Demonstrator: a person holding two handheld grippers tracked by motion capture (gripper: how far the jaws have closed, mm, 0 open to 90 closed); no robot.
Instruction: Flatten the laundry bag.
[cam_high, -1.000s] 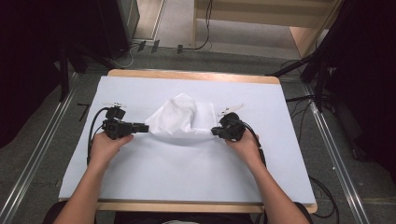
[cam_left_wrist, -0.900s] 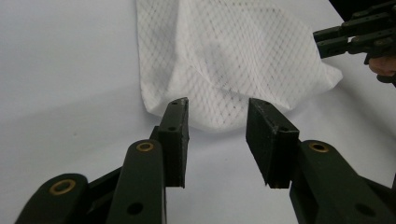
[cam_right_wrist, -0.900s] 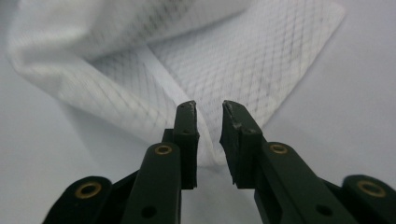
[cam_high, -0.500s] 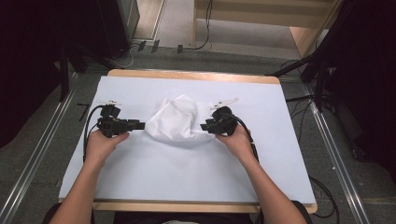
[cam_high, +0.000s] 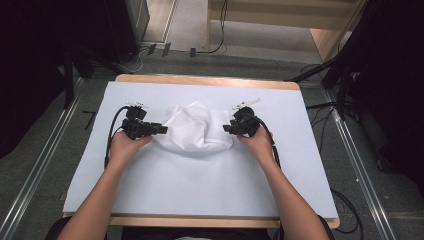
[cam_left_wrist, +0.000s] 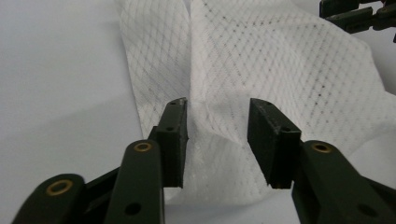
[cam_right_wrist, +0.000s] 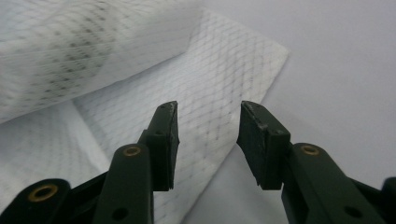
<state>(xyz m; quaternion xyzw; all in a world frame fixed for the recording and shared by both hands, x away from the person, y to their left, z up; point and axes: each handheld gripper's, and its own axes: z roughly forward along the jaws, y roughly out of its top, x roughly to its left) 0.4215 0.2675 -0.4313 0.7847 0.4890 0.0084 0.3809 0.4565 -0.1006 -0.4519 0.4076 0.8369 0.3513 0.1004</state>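
Note:
A white cloth (cam_high: 195, 127) with a fine diamond weave lies bunched in the middle of the white-covered table (cam_high: 200, 185). My left gripper (cam_high: 161, 129) is at the cloth's left edge; in the left gripper view the cloth (cam_left_wrist: 261, 60) lies under and between the open jaws of that gripper (cam_left_wrist: 217, 137). My right gripper (cam_high: 227, 128) is at the cloth's right edge. In the right gripper view a flat corner of the cloth (cam_right_wrist: 219, 88) lies below the open jaws of this gripper (cam_right_wrist: 208, 137). Neither gripper pinches fabric.
The table's wooden edge (cam_high: 200, 80) shows at the back. A small white tag (cam_high: 246, 103) lies behind the right gripper and another (cam_high: 136, 104) behind the left. Cables (cam_high: 111, 135) trail from both grippers. Dark equipment and floor rails (cam_high: 30, 185) flank the table.
Both hands have moved inward and slightly away from me, toward the cloth. The cloth has bunched narrower and sits a little farther back between the two grippers.

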